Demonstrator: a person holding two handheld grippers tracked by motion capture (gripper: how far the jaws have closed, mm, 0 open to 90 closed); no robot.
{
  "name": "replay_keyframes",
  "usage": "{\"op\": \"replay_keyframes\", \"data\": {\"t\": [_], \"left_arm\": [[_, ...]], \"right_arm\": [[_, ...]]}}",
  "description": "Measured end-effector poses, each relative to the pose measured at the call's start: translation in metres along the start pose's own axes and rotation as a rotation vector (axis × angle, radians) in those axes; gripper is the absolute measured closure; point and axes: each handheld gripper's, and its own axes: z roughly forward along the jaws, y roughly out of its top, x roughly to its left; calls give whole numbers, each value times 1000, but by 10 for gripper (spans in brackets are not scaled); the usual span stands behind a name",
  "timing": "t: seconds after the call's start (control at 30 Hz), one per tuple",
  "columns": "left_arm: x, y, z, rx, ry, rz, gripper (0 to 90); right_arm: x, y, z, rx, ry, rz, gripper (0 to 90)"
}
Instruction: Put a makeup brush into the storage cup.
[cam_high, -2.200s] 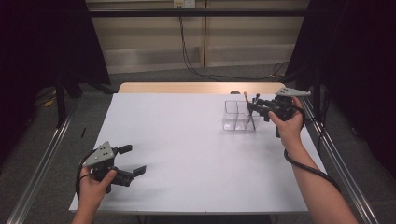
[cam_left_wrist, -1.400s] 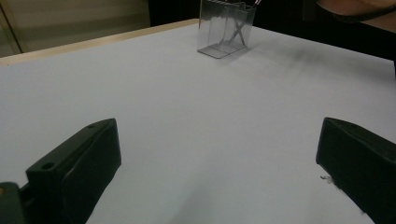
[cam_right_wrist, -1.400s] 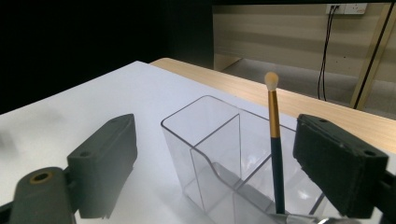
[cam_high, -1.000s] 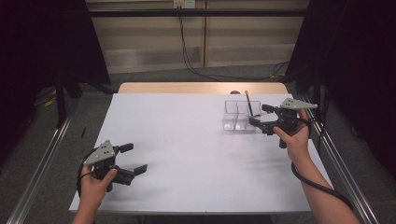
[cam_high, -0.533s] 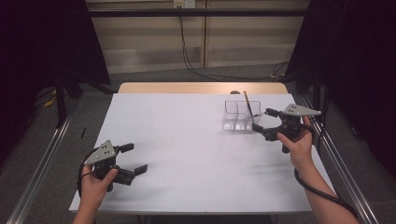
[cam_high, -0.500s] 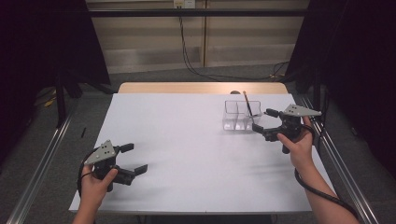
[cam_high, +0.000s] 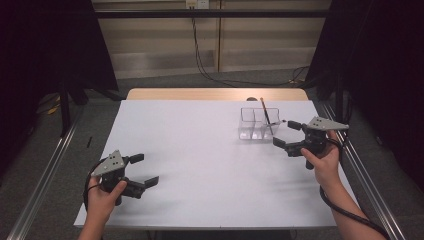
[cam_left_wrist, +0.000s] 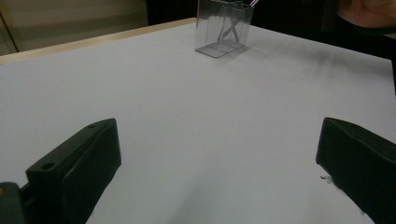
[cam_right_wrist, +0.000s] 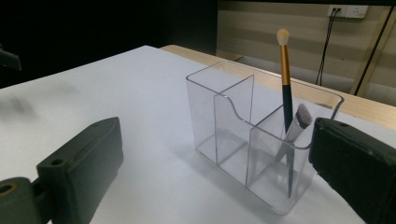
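A clear plastic organizer (cam_high: 252, 124) with three compartments stands at the back right of the white table (cam_high: 200, 150). A long brush (cam_high: 265, 112) with a gold and black handle leans in its right compartment. In the right gripper view the organizer (cam_right_wrist: 233, 135) is close ahead, holding that long brush (cam_right_wrist: 285, 79) and a shorter grey-bristled brush (cam_right_wrist: 301, 119). My right gripper (cam_high: 284, 133) hovers just right of the organizer, open; its jaws have just been opening and nothing is between them (cam_right_wrist: 215, 172). My left gripper (cam_high: 145, 169) rests open at the front left, holding nothing (cam_left_wrist: 219, 177).
A wooden strip (cam_high: 215, 94) runs along the table's far edge. Metal rails (cam_high: 45, 165) flank both sides. Cables hang down the back wall (cam_high: 200, 45). The left gripper view shows the organizer (cam_left_wrist: 223, 28) far off and the other hand (cam_left_wrist: 369, 14) beside it.
My right gripper has drawn back from the organizer, toward the person and to the right, leaving the long brush standing in it. The left gripper has stayed still.
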Motion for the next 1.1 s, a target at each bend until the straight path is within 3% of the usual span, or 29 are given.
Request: {"op": "replay_keyframes", "data": {"t": [0.67,1.1], "left_arm": [[-1,1,-1,-1,2,6,0],[-1,1,-1,-8,3,2,0]], "right_arm": [[16,-14,-10,15,28,-24,24],[24,-23,-22,9,35,-12,24]]}}
